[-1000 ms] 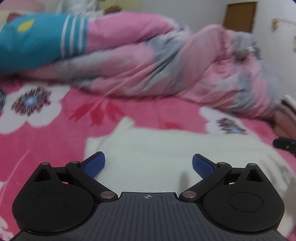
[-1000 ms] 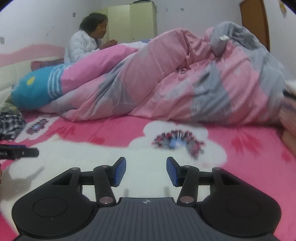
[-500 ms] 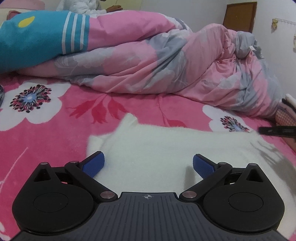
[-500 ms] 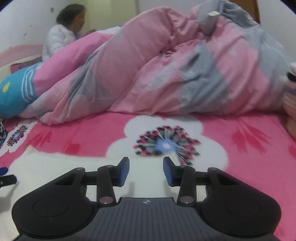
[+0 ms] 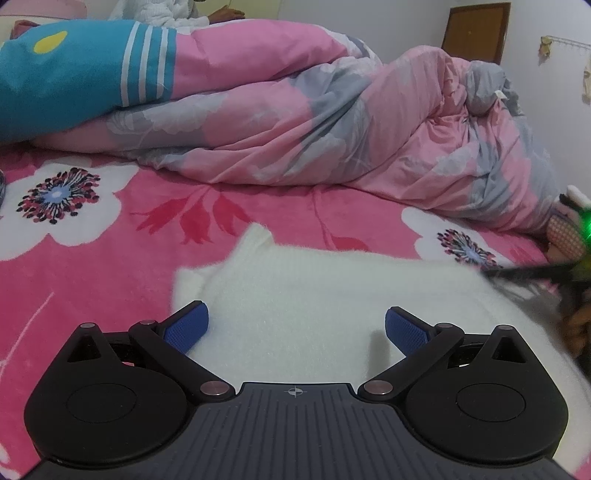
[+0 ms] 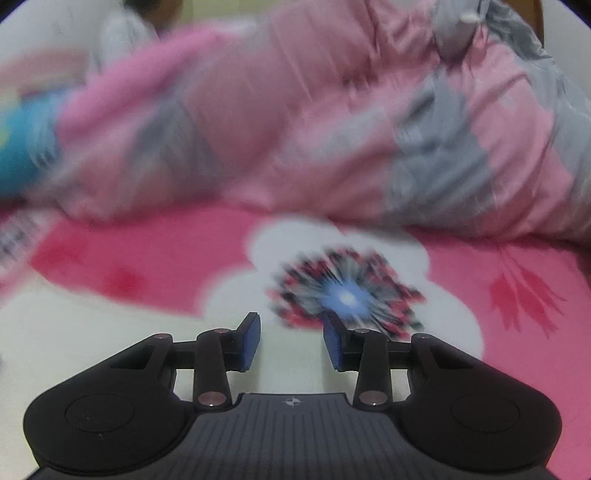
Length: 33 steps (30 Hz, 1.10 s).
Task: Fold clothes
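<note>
A fluffy white sweater (image 5: 332, 295) lies flat on the pink flowered bedsheet (image 5: 92, 258). My left gripper (image 5: 295, 325) hovers low over its near part, open wide, with nothing between the blue pads (image 5: 184, 326). In the right wrist view, which is blurred by motion, my right gripper (image 6: 291, 343) is open with a narrow gap and nothing in it. It sits over the sweater's (image 6: 74, 332) edge, beside a white flower print (image 6: 343, 295). The right gripper (image 5: 546, 273) also shows as a dark blur at the right edge of the left wrist view.
A bunched pink and grey quilt (image 5: 332, 122) runs across the back of the bed. A blue striped pillow (image 5: 55, 81) lies at the back left, with a person in white (image 5: 166, 7) behind it. A brown door (image 5: 476, 29) is at the far right.
The right gripper has moved down and closer to the flower print, its jaws slightly narrower. In the left wrist view it has slid toward the right edge. The left gripper has stayed put.
</note>
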Tool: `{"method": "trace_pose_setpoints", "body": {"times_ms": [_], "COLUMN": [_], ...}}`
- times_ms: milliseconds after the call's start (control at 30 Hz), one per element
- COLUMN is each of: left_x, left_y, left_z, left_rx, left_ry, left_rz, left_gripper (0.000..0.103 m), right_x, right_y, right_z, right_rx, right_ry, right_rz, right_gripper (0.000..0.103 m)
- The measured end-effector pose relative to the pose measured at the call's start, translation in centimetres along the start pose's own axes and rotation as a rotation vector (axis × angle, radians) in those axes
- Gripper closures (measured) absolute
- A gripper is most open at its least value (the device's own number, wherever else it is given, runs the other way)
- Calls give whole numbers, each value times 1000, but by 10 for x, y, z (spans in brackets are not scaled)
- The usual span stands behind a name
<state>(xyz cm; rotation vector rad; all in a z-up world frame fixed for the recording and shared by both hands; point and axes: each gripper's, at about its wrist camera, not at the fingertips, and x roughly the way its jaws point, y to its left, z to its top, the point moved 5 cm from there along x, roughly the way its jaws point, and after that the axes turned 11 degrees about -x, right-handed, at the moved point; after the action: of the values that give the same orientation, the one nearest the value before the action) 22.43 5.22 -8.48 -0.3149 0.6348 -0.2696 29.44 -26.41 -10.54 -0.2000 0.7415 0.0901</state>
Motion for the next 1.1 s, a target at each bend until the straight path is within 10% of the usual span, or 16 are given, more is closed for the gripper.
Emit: {"method": "trace_pose_setpoints", "body": {"times_ms": [167, 333, 600, 800, 1100], "left_x": [-5, -14, -13, -12, -11], "left_y": [1, 6, -1, -1, -4], "left_z": [1, 3, -4, -7, -8], "left_rx": [-20, -81, -8, 14, 36], "left_ry": [-12, -20, -18, -16, -17], "left_rz": [-15, -62, -30, -25, -11], "left_gripper": [0, 0, 0, 0, 0], "right_x": [-25, -58, -25, 28, 17], "right_y": [5, 78, 208, 258, 267], "right_z": [18, 58, 104, 104, 112], "right_rx": [33, -55, -257, -393, -446], "right_ry": [-47, -179, -4, 168, 132], "right_rz": [24, 334, 737, 753, 627], "right_gripper": [60, 60, 73, 81, 80]}}
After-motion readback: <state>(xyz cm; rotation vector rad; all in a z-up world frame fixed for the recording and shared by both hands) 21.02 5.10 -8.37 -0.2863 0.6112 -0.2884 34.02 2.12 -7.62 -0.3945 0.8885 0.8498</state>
